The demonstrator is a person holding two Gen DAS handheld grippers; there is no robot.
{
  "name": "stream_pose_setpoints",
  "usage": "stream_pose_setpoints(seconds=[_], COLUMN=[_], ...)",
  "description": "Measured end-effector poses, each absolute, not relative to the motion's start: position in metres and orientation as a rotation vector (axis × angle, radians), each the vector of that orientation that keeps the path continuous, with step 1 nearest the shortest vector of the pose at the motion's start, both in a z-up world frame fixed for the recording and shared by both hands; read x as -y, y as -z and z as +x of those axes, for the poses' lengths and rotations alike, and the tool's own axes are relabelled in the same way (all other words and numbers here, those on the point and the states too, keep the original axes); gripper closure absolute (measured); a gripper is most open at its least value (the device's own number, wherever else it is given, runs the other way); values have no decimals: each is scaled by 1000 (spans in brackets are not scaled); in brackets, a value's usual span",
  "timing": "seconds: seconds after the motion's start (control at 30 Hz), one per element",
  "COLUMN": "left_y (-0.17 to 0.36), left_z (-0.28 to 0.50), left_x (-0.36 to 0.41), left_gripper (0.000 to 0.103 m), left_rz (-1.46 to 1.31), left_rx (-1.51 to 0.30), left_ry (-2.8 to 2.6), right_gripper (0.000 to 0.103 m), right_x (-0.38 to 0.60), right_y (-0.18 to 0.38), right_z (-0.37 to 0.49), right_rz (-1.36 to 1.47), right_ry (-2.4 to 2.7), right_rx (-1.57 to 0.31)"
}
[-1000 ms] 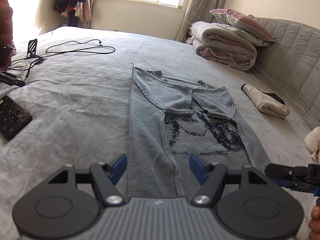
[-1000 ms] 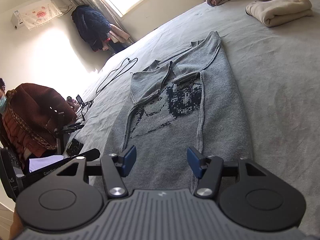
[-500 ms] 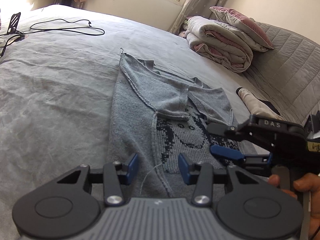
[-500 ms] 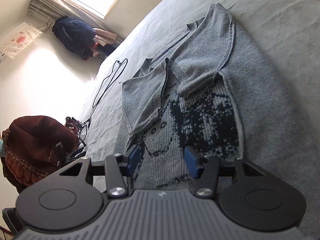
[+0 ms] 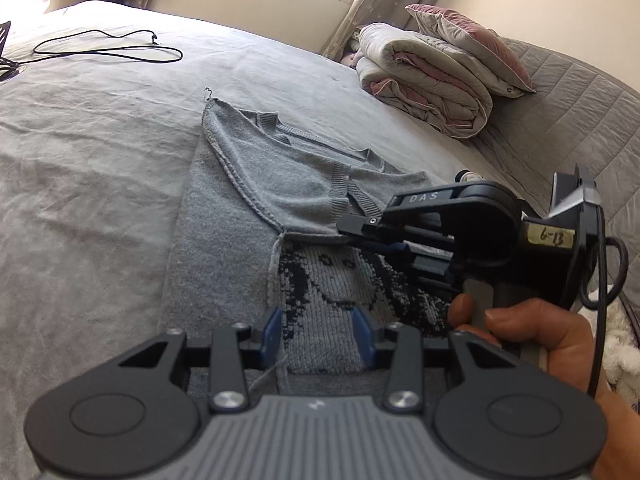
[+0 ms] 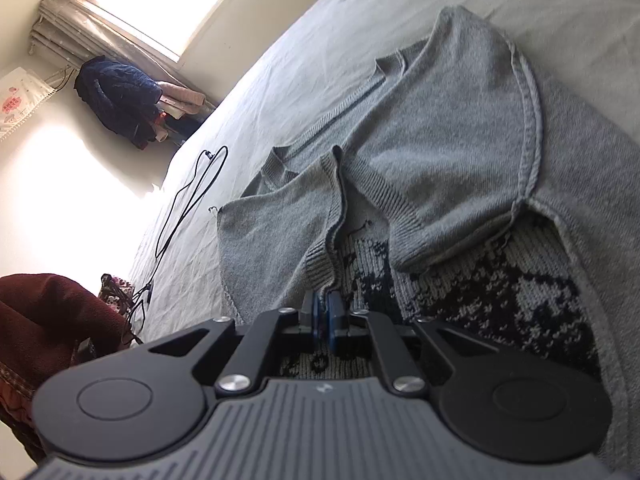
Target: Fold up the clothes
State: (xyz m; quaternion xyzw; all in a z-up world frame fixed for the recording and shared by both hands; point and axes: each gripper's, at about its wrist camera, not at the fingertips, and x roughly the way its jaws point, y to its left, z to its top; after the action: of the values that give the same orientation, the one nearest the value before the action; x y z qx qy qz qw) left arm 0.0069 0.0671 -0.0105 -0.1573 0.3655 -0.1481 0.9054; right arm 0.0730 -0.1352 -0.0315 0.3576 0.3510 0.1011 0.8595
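A grey knit sweater point(image 5: 224, 248) with a dark face pattern point(image 5: 332, 292) lies flat on the bed, both sleeves folded across the chest. My left gripper point(image 5: 319, 338) is open and hovers low over the patterned part near the hem. My right gripper point(image 6: 326, 316) is shut on the ribbed cuff point(image 6: 330, 248) of the left-hand sleeve. In the left wrist view the right gripper point(image 5: 352, 232) reaches in from the right, held by a hand point(image 5: 528, 332), with its tips at that sleeve's lower edge. The other sleeve point(image 6: 460, 152) lies flat beside it.
A black cable point(image 5: 108, 50) lies at the far left of the grey bedsheet point(image 5: 80, 200). A folded duvet point(image 5: 432, 80) and a pillow point(image 5: 468, 36) sit by the quilted headboard point(image 5: 580, 120). A person in dark red point(image 6: 52, 320) is beside the bed.
Both grippers have moved forward over the sweater. My right gripper went from open to shut on the sleeve cuff. My left gripper's opening narrowed somewhat.
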Motion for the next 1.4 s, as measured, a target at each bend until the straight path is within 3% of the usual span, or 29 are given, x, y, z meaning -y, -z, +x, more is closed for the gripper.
stream_pose_setpoints(seconds=[0.13,0.2,0.47,0.5,0.6,1.4], left_y=[12,13,12,12,11,16], left_z=[9,10,6,5,2,-87], left_x=[-67,-67,-67,-66,-65,-96], left_gripper=[63,64,65,65,65,66], left_rz=[-316,-312,-309,-304,-286,-318], left_rx=[-760,-766,-768,-767,-764,-741], left_ry=[305,301,305,308,312,429], right_gripper=[95,87,85,83,63,61], right_x=[137,145,175,178,185,223], right_y=[35,38,27,25,17,12], right_z=[65,65,47,43,30,-97], right_rz=[683,730,814,816,808,640], right_ry=[-209,-231,-280,-288,-308,-243], right_rx=[-754,-763,-783,-783,-770,-727])
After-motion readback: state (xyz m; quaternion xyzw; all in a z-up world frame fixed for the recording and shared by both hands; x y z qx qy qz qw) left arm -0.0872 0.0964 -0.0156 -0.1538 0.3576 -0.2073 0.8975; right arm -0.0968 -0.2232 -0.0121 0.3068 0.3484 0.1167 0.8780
